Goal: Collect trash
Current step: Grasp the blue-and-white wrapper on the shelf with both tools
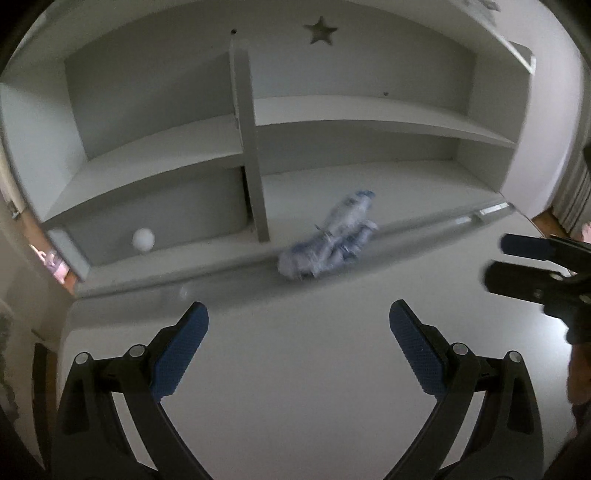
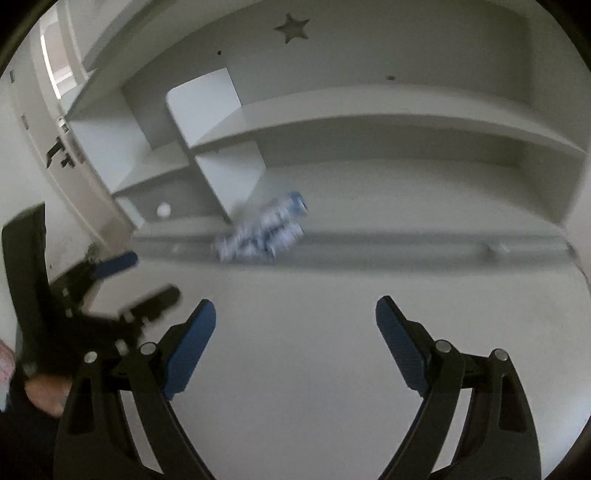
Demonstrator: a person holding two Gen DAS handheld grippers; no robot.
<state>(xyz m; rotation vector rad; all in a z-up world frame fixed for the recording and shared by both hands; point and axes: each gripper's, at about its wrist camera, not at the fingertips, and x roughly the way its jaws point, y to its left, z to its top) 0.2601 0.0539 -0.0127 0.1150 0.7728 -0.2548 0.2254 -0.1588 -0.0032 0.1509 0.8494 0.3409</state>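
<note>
A crumpled blue-and-white plastic wrapper (image 1: 328, 236) lies on the white desk at the foot of the shelf unit, just right of the upright divider. It also shows in the right wrist view (image 2: 264, 230), blurred. A small white ball (image 1: 143, 239) sits in the lower left compartment, and shows in the right wrist view (image 2: 163, 210) too. My left gripper (image 1: 298, 314) is open and empty over the desk, short of the wrapper. My right gripper (image 2: 295, 312) is open and empty, also short of the wrapper.
The white desk (image 1: 295, 369) runs under both grippers. The white shelf unit (image 1: 369, 110) with a star cut-out (image 1: 320, 29) stands at the back. The right gripper shows at the right edge of the left wrist view (image 1: 498, 262). The left gripper shows at the left of the right wrist view (image 2: 151, 275).
</note>
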